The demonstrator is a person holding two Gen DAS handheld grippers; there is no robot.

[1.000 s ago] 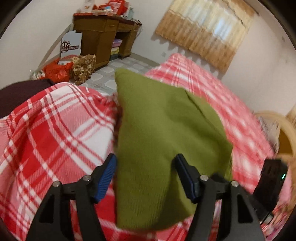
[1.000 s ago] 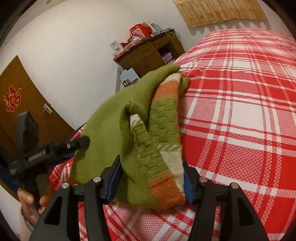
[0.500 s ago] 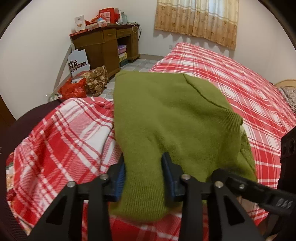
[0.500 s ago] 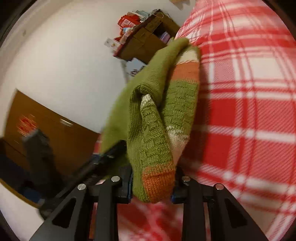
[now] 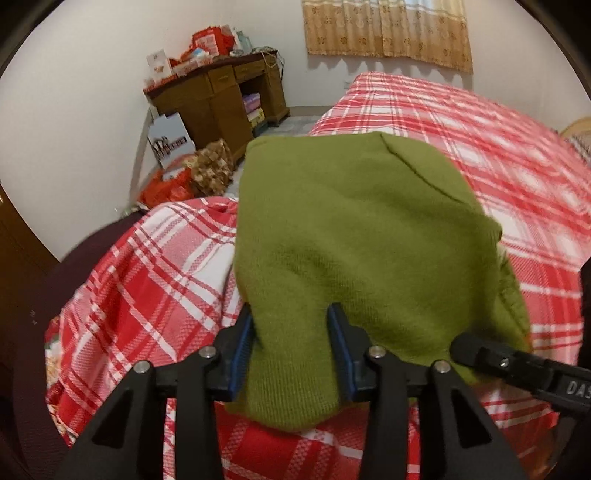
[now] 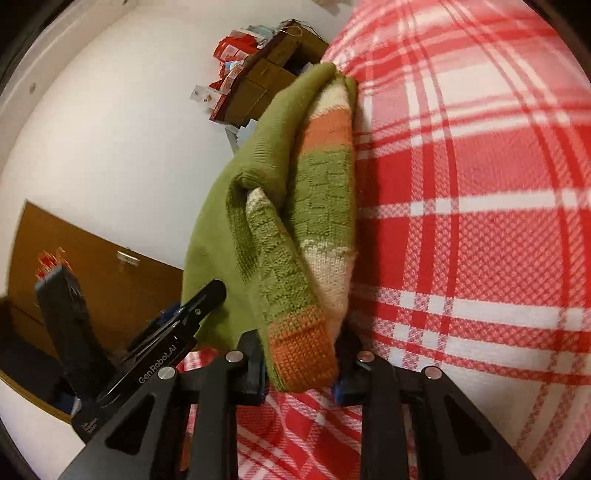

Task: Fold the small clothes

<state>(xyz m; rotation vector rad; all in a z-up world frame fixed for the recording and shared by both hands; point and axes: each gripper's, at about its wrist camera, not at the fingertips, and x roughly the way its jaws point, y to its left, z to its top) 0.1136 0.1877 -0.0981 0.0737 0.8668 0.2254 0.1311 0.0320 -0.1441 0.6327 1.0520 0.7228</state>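
Note:
A folded green knit sweater (image 5: 351, 240) lies on the red plaid bed (image 5: 147, 280). My left gripper (image 5: 291, 321) has the near edge of the sweater bunched between its blue pads; its jaws are opening slightly, but the pads still touch the fabric. In the right wrist view the sweater (image 6: 317, 192) shows orange, cream and green striped knit at its side. My right gripper (image 6: 299, 347) is closing on the orange cuff end, and the pads press on it. Each gripper shows in the other's view: the right gripper (image 5: 517, 365) and the left gripper (image 6: 177, 332).
A cluttered wooden desk (image 5: 218, 99) stands against the far wall, with bags (image 5: 184, 181) on the floor beside it. A curtain (image 5: 388, 29) hangs behind the bed. A brown door (image 6: 92, 266) is at the left. The plaid bed (image 6: 480, 221) stretches to the right.
Both grippers' jaws have narrowed onto the sweater. The left view has rolled to level. The right gripper has rolled and sunk toward the bed with the cuff in it.

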